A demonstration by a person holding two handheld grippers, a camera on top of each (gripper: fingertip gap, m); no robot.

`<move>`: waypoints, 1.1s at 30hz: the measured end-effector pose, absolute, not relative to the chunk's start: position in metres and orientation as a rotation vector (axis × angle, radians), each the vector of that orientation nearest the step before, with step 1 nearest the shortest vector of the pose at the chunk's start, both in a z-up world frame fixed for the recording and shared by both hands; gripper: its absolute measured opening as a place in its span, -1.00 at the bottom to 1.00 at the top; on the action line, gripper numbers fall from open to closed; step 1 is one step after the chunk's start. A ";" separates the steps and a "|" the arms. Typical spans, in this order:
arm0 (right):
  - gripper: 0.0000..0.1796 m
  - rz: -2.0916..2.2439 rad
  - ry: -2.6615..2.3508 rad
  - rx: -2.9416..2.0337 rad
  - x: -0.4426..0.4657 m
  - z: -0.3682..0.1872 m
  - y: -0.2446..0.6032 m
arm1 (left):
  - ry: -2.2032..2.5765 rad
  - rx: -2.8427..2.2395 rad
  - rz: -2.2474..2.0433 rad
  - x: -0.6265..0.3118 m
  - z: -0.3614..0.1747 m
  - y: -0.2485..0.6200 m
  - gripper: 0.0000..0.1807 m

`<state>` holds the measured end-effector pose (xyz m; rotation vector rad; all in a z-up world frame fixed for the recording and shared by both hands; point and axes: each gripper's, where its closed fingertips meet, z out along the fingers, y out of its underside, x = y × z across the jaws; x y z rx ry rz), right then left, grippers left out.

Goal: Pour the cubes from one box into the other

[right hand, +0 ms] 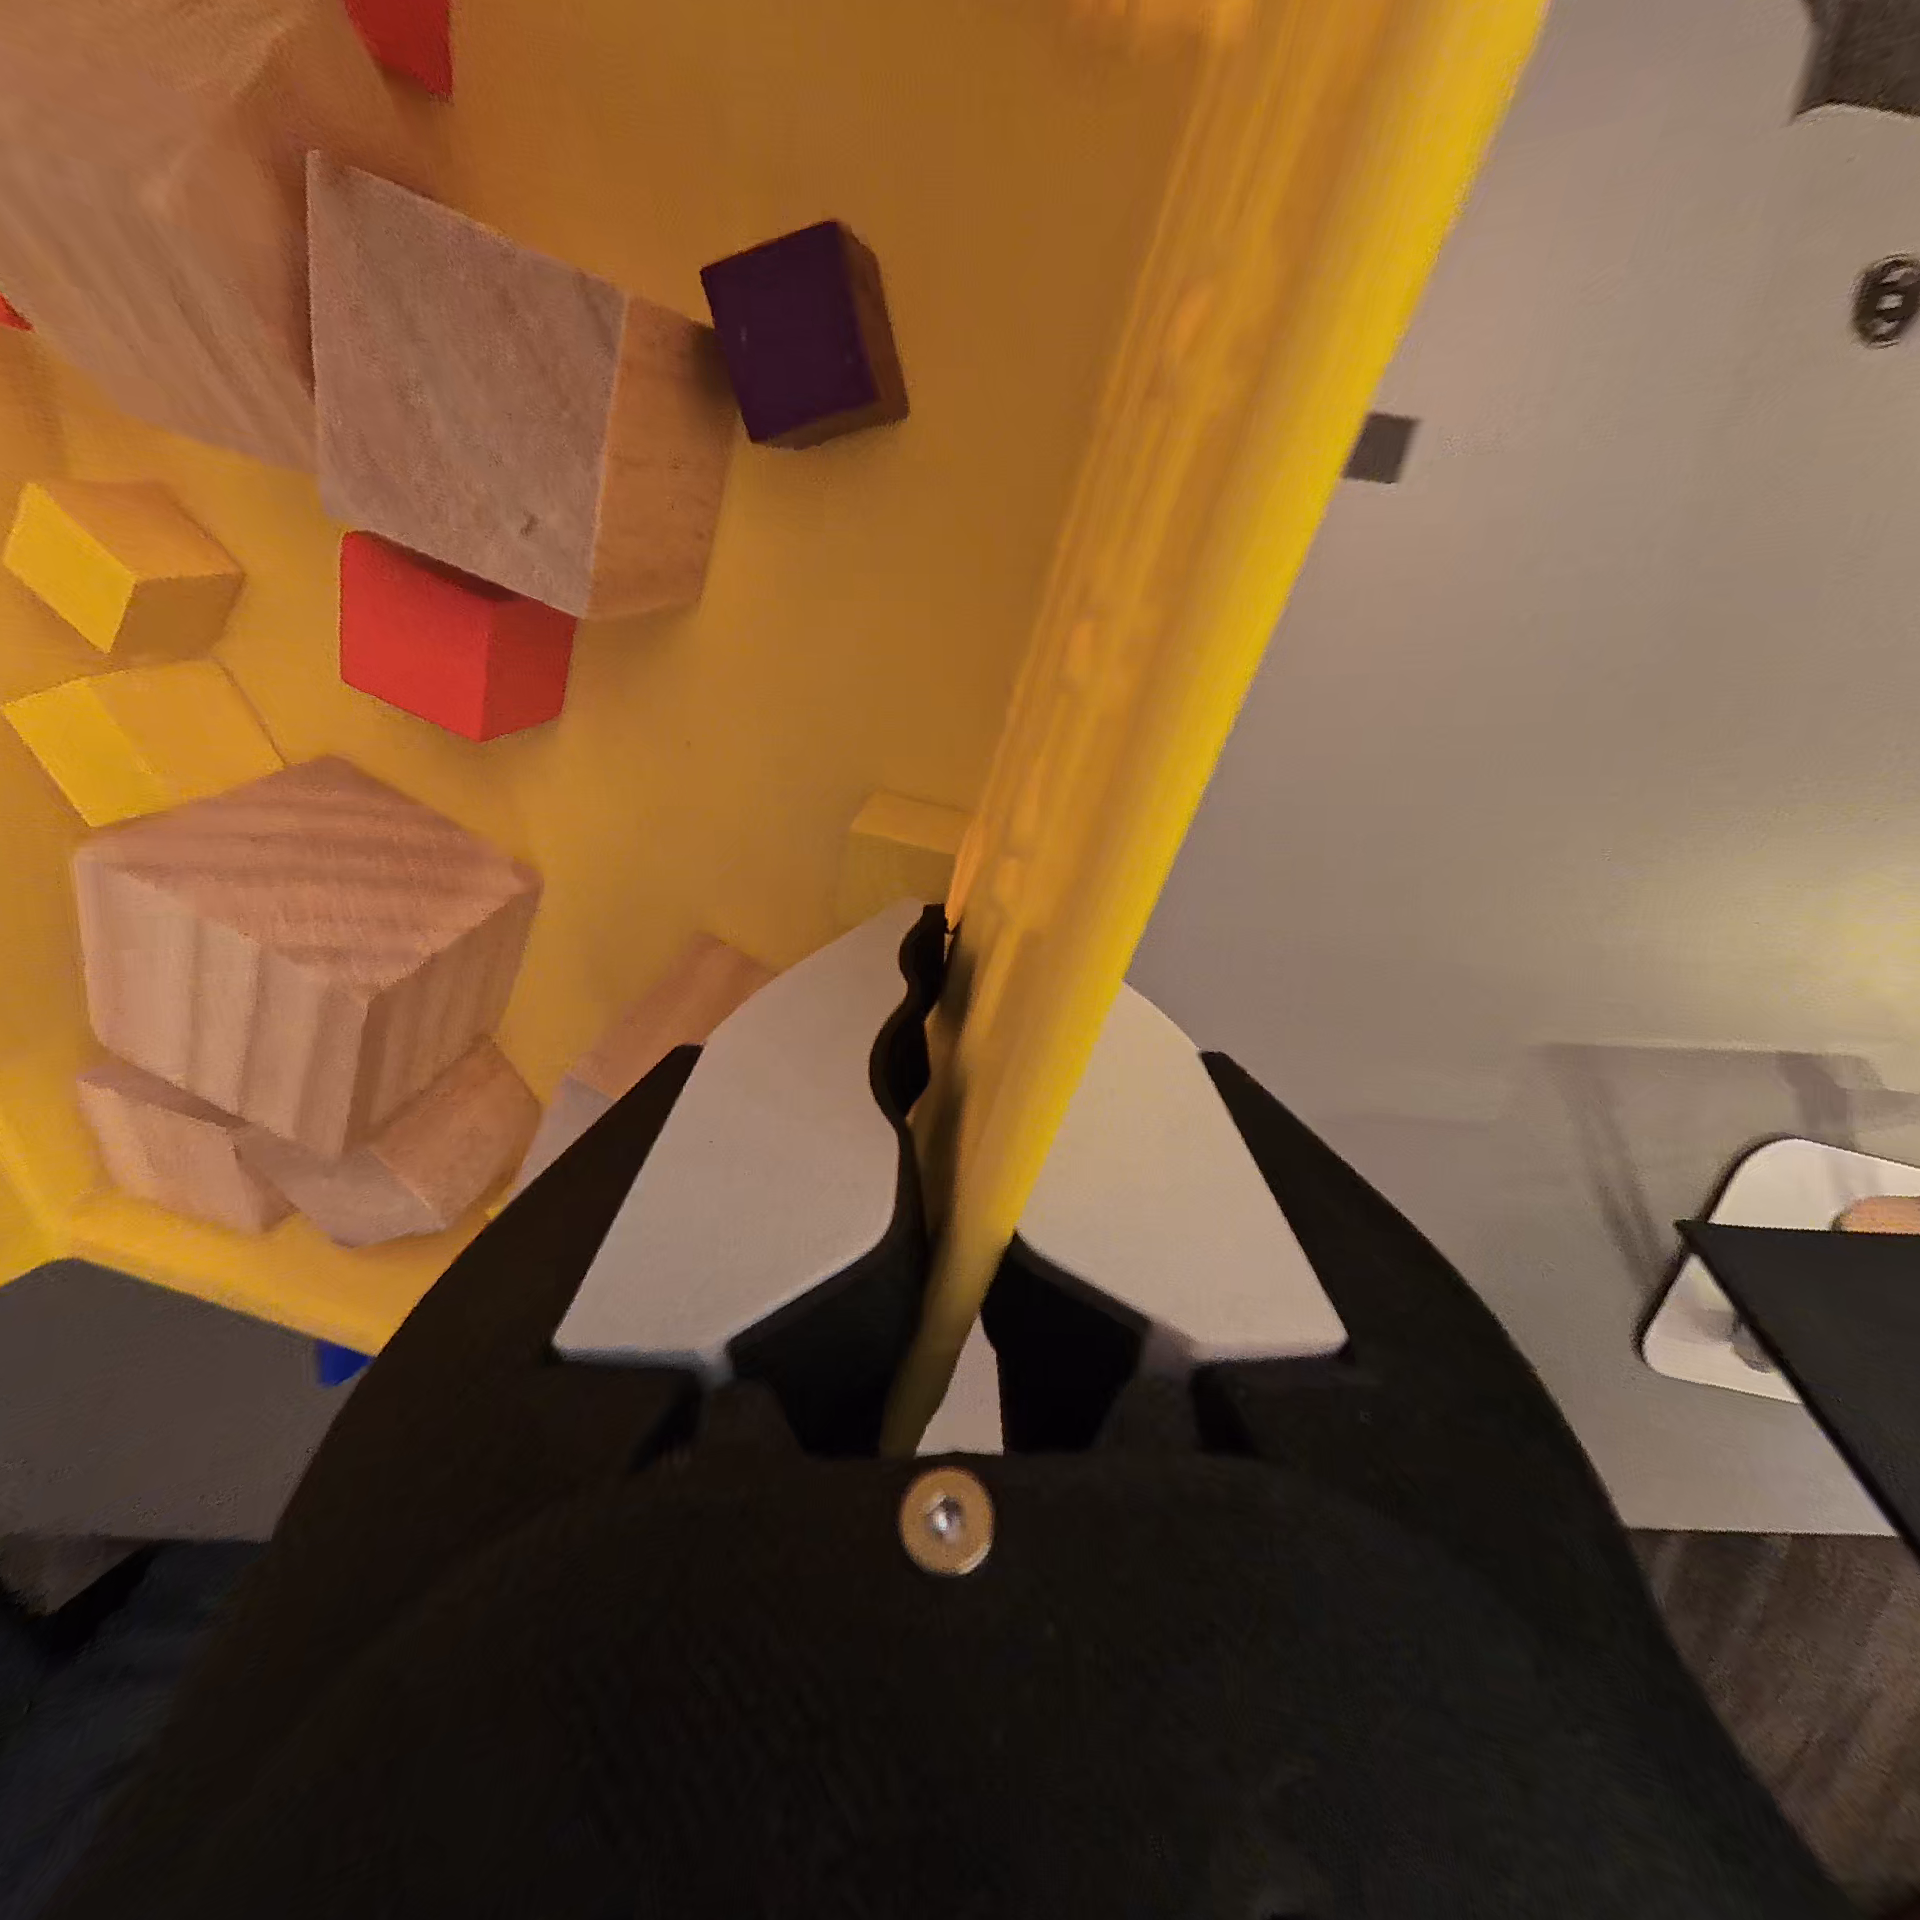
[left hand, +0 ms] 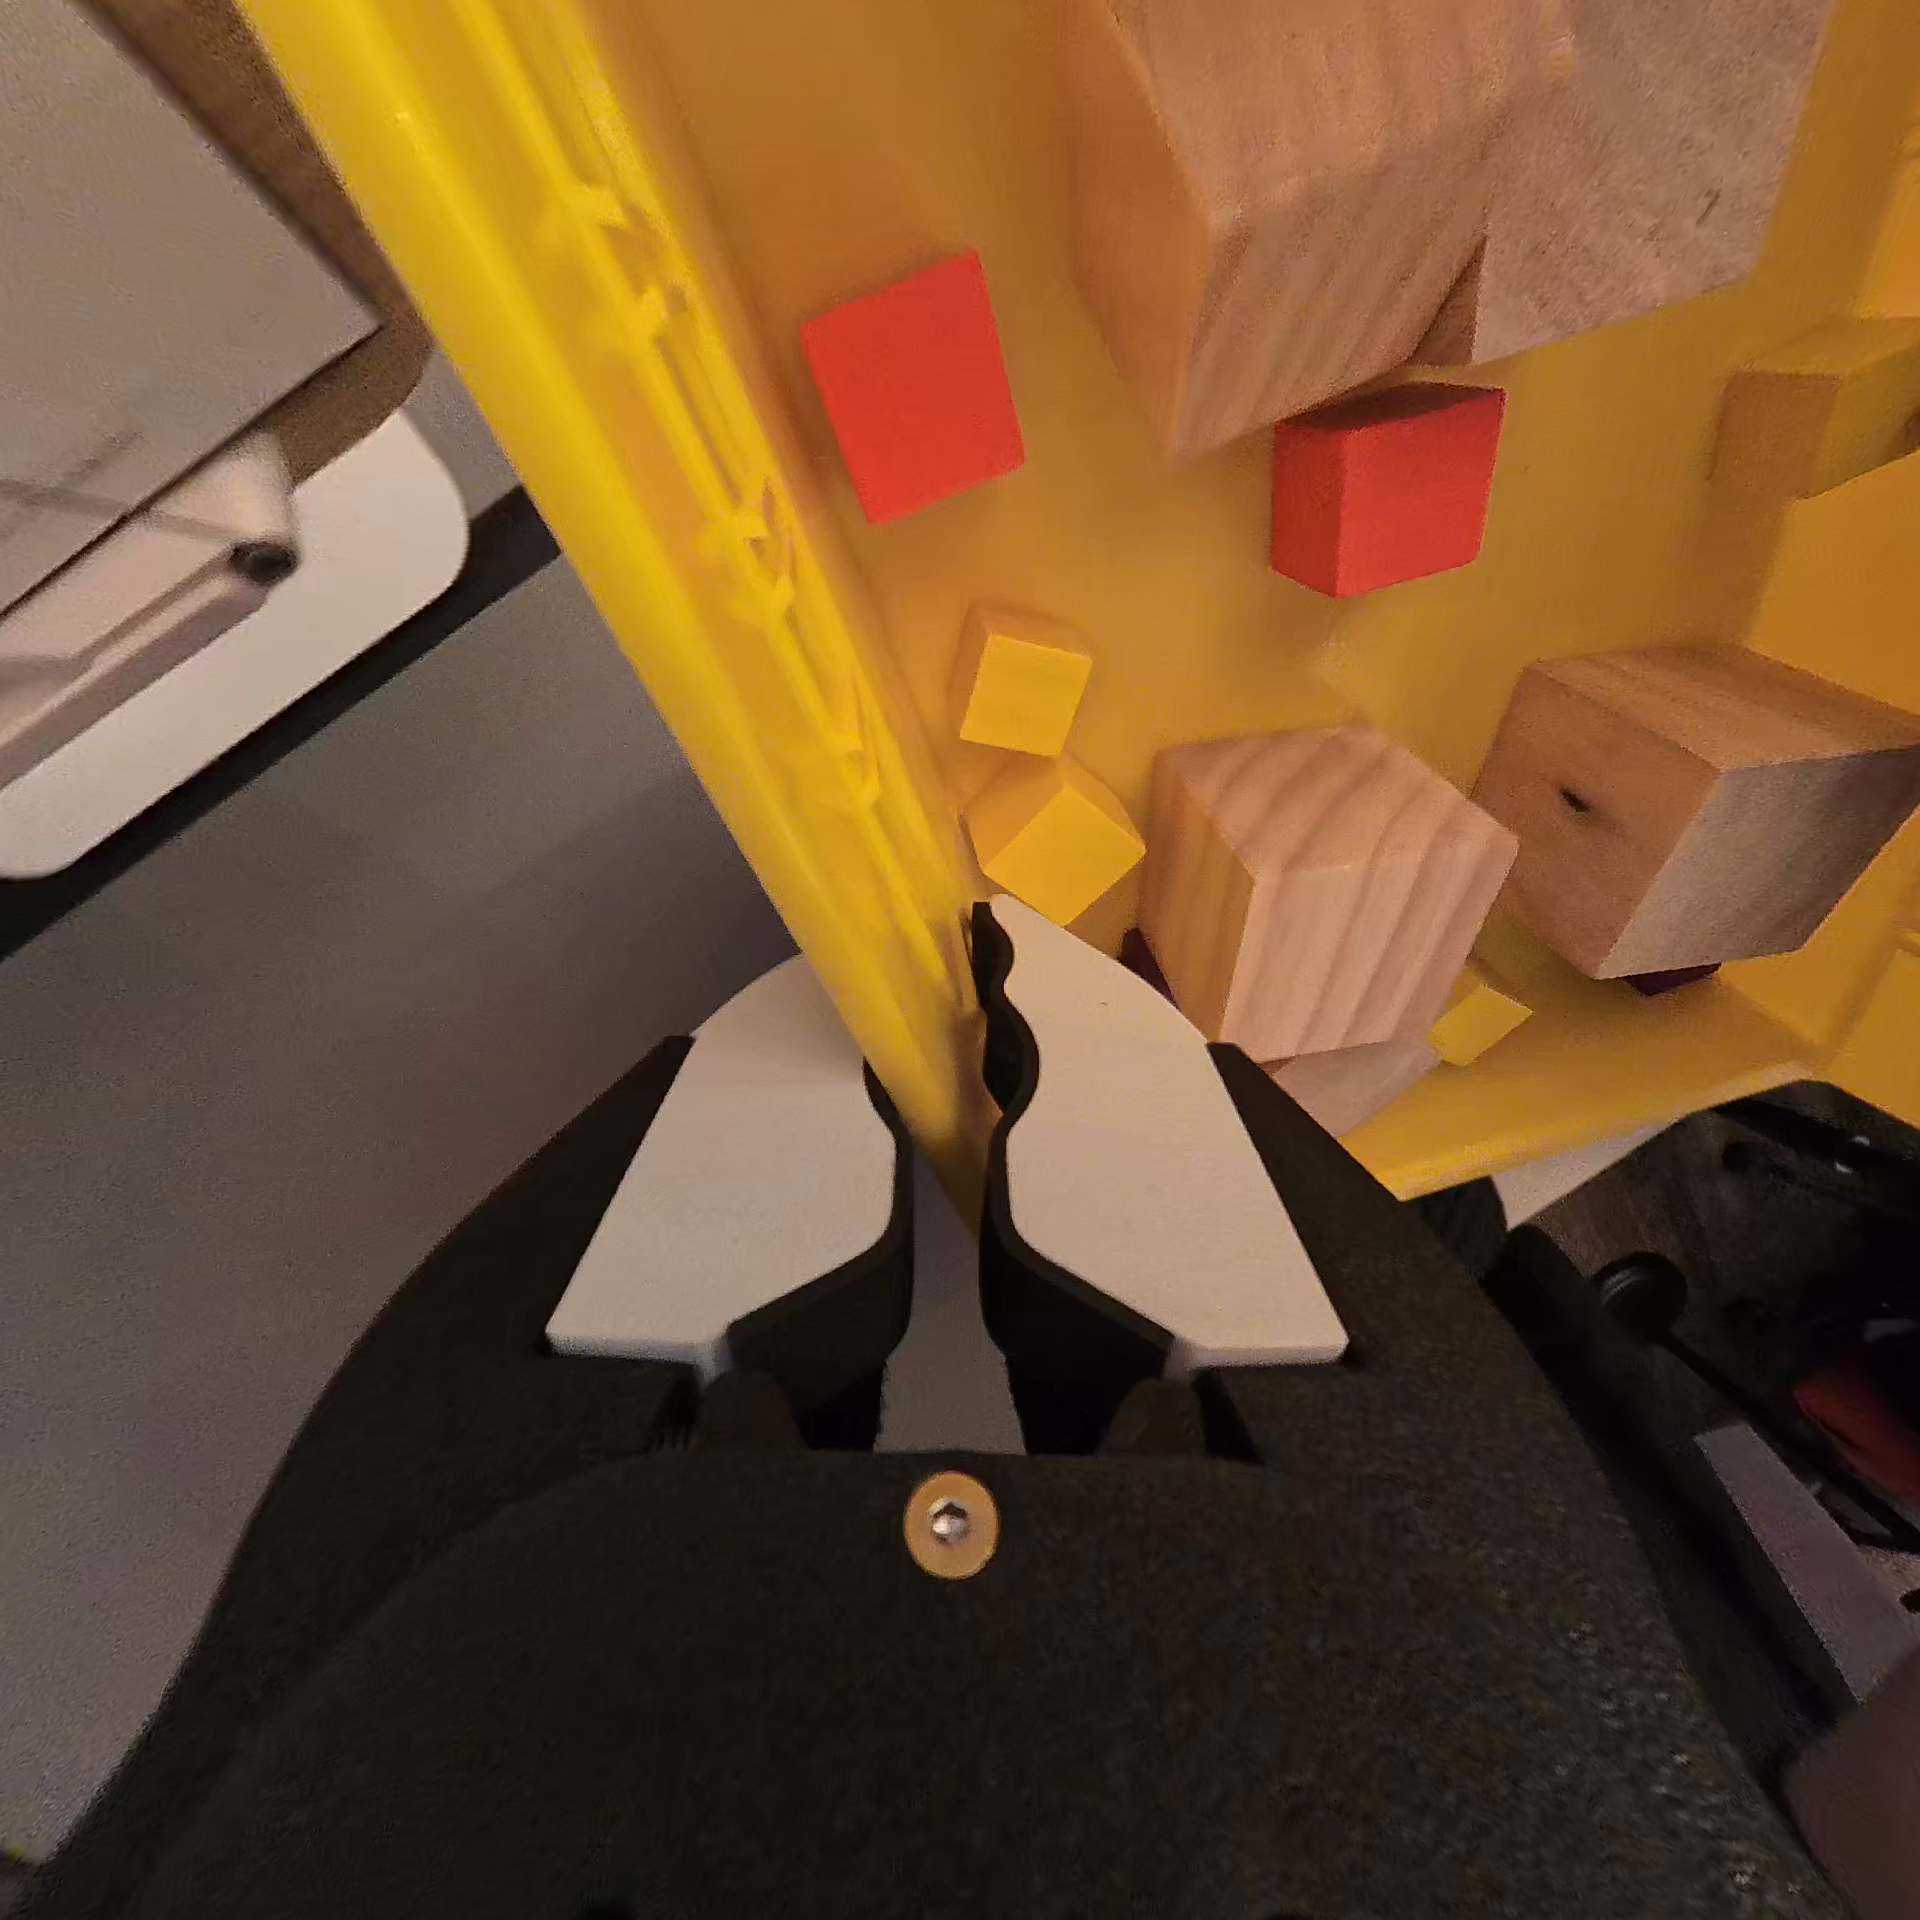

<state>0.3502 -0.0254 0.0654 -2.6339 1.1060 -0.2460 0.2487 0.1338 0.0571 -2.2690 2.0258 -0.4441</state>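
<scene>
The yellow box (left hand: 665,644) is being held tilted, one side wall being clamped by the left gripper (left hand: 961,935) and the opposite wall by the right gripper (right hand: 951,925). The cubes (right hand: 457,384) are being tumbled inside it. Both sides should be raised evenly; the second box is not being shown.

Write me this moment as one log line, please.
phase: pouring | left gripper: shut on yellow box wall | right gripper: shut on opposite wall | cubes: loose inside box | receiving box: not seen
</scene>
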 end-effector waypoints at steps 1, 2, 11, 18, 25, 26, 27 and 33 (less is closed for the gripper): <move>-0.96 -0.272 1.109 -2.628 0.358 0.065 -0.032 | 2.028 -2.259 -0.455 0.256 0.054 0.128 -0.92; -0.96 -0.298 1.104 -2.629 0.364 0.064 -0.037 | 2.030 -2.254 -0.463 0.263 0.051 0.123 -0.92; -0.96 -0.692 0.906 -2.467 0.414 0.088 -0.042 | 1.872 -2.095 -0.730 0.310 0.044 0.114 -0.91; -0.96 -1.016 0.700 -2.275 0.412 0.120 -0.027 | 1.682 -1.920 -0.940 0.317 0.048 0.124 -0.91; -0.97 -1.146 0.633 -2.114 0.394 0.131 -0.025 | 1.584 -1.750 -1.015 0.309 0.055 0.128 -0.91; -0.97 -1.155 0.627 -2.102 0.392 0.131 -0.026 | 1.577 -1.738 -1.028 0.308 0.054 0.127 -0.91; -0.97 -1.170 0.619 -2.089 0.390 0.132 -0.027 | 1.569 -1.726 -1.040 0.307 0.055 0.126 -0.91; -0.97 -1.247 0.582 -2.007 0.378 0.140 -0.031 | 1.519 -1.652 -1.091 0.303 0.057 0.123 -0.92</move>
